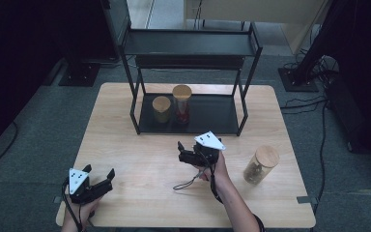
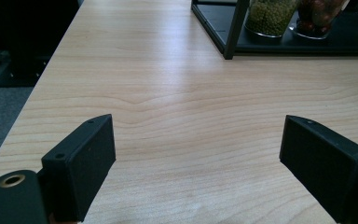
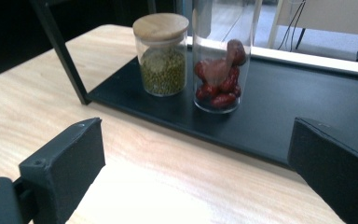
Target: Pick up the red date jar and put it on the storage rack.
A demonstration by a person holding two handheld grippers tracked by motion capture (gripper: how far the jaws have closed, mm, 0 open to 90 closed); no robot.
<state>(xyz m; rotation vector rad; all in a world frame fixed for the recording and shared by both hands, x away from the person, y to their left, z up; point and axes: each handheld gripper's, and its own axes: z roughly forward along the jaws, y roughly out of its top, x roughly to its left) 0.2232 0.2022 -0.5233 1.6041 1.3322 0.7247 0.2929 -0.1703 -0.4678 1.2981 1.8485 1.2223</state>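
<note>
Wooden table point(image 1: 145, 169): bare between both grippers; left gripper point(image 1: 99, 175) near front-left edge.
Right gripper point(image 1: 187, 151): released, empty, facing black metal shelf point(image 1: 212, 116).
Left jaws: released, empty.
Glass jars, wooden lids: three; short green-bean jar point(image 1: 161, 109) beside tall red-fruit jar point(image 1: 182, 104) on shelf base, third jar point(image 1: 260, 165) near right edge.

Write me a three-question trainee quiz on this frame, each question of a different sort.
1. True or false: the right gripper holds a jar.
2. How many jars stand on the rack's bottom shelf? A) one B) two C) three
3. Which jar stands off the rack, on the table?

Key
1. False: both the right gripper and the left gripper are open and hold nothing.
2. B: the short jar of green beans and the tall jar of red fruit.
3. The lone jar with a wooden lid, to the right of the right hand.
</note>
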